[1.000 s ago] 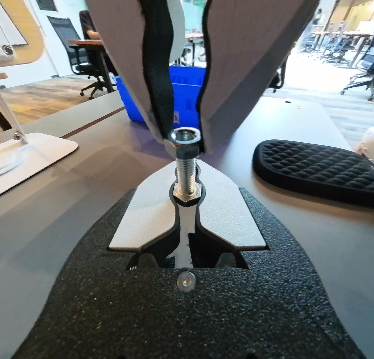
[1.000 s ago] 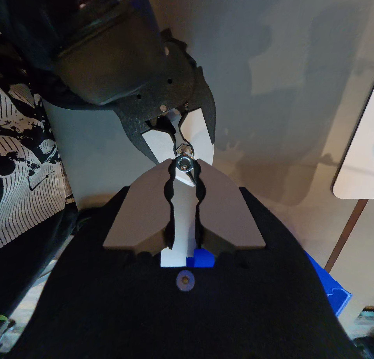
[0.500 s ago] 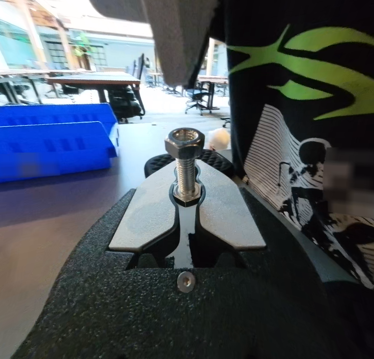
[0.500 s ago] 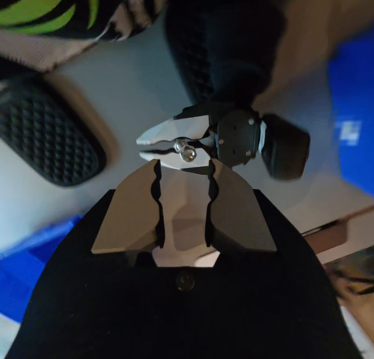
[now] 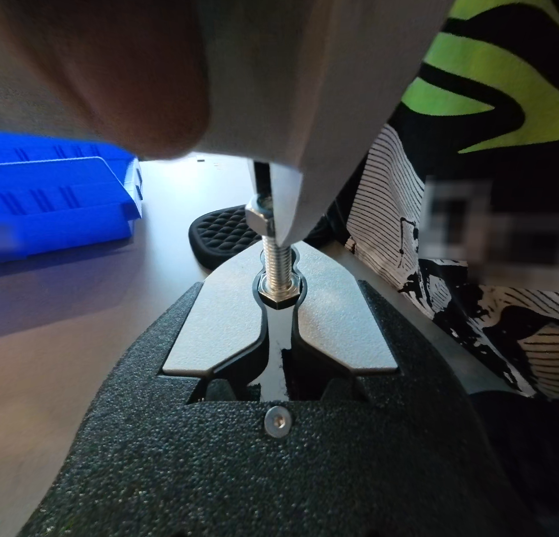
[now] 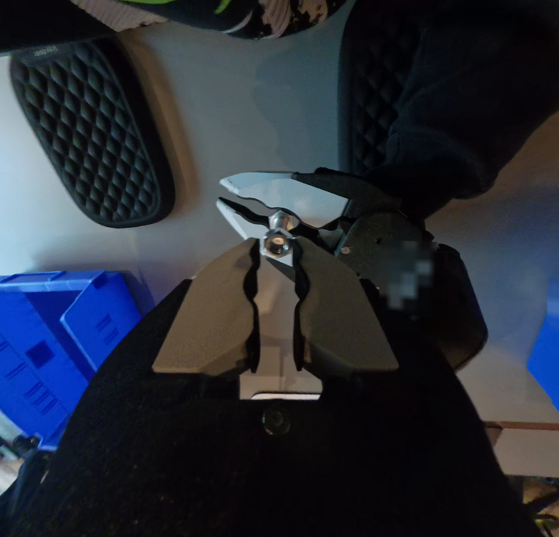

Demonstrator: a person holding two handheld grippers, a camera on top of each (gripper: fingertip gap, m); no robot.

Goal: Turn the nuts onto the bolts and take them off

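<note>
Left gripper (image 5: 279,276) stayed clenched on the bolt (image 5: 276,260); right gripper (image 6: 276,245), released half a second earlier, had returned around its nut (image 5: 260,217) for another turn, grip uncertain.

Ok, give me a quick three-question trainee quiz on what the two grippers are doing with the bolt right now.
1. True or false: the left gripper clamps the bolt by its hex head.
2. Where is the nut: A at the shaft's free end, B tight against the head, C off the bolt?
3. Fill in: the fingertips of the right gripper flank the ___.
Key: 1 true; 2 A; 3 nut.
</note>
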